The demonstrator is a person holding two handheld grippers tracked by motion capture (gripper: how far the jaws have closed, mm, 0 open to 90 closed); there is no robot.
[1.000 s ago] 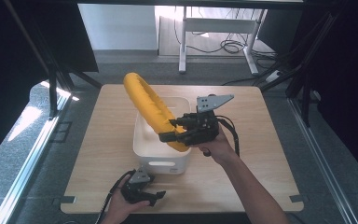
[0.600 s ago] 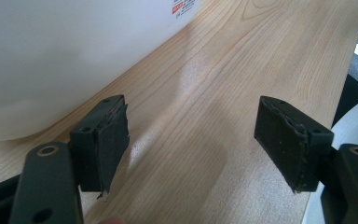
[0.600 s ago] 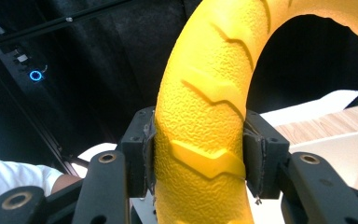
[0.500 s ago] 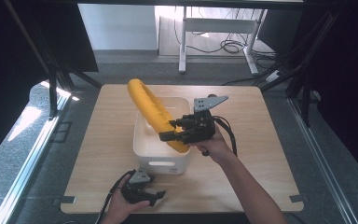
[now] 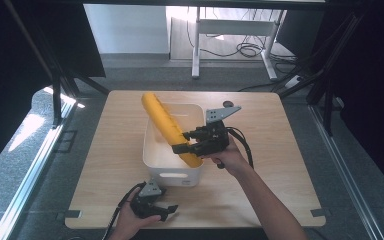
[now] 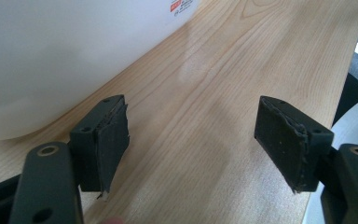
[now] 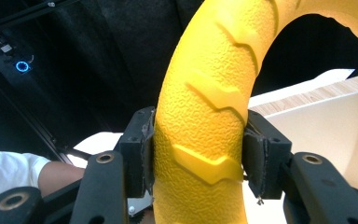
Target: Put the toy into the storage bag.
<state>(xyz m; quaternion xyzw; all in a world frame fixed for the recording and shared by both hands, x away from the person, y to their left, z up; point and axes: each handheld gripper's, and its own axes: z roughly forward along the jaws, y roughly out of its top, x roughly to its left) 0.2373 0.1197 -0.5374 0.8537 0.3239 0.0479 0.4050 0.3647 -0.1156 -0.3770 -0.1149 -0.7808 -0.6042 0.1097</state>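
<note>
Yellow ring (image 5: 166, 126) lower into white bin (image 5: 156, 159), right gripper (image 5: 190, 142) fingers pinching it (left gripper (image 5: 161, 209) fingers spread).

A white bin (image 5: 172, 165) sits mid-way on the wooden table (image 5: 280, 165).

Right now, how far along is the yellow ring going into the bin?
Done: the right gripper is clamped on the yellow ring, pads pressing both its sides. In hand: the ring hangs tilted over the white bin, lower end inside, upper end above the rim. Left: set it fully in and let go. The left gripper waits open on the table.
</note>
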